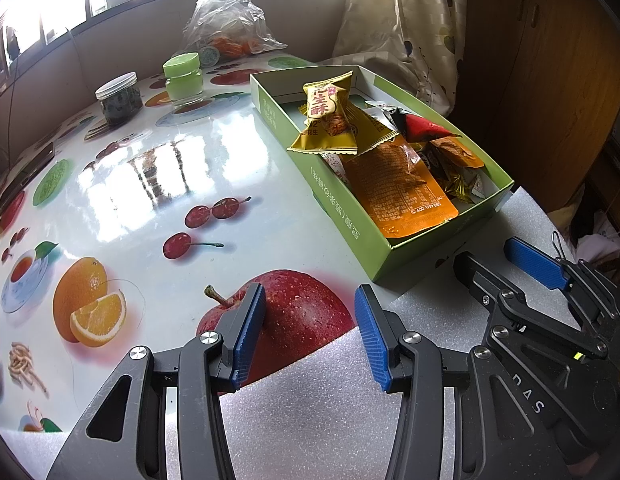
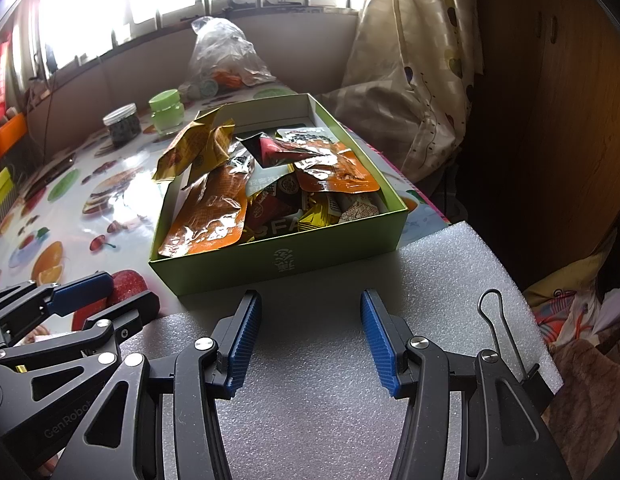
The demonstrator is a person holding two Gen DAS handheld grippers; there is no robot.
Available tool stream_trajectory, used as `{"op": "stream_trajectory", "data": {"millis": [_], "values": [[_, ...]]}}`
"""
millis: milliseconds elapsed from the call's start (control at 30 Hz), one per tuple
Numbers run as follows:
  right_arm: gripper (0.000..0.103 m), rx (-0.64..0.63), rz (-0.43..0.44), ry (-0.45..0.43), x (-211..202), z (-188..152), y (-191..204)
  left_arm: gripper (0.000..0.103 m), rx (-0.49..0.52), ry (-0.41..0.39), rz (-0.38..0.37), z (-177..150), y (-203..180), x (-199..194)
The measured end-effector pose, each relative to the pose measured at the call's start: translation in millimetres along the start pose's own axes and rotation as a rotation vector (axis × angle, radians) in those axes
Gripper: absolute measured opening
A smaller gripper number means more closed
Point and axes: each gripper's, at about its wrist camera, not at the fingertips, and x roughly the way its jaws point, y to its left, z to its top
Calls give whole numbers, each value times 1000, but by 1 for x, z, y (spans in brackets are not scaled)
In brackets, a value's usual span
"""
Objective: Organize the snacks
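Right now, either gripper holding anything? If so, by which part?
Nothing held. Left gripper and right gripper both stand open and empty, short of the snack box.

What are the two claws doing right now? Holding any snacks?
Left claw: open, holding nothing.
Right claw: open, holding nothing.

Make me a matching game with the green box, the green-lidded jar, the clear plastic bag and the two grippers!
Things:
1. green box
2. green-lidded jar
3. clear plastic bag
4. left gripper and right gripper

Descriptions:
A. crumpled, at the table's far end
B. open, holding nothing
C. full of snack packets
D. standing beside a dark-filled jar

Pairs: 1-C, 2-D, 3-A, 4-B
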Motion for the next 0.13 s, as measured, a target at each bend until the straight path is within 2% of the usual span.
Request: {"op": "stream_trajectory", "data": {"millis": [133], "values": [[51, -1, -1, -1, 0, 0, 0, 48, 1, 0, 1, 0, 0, 0]]}}
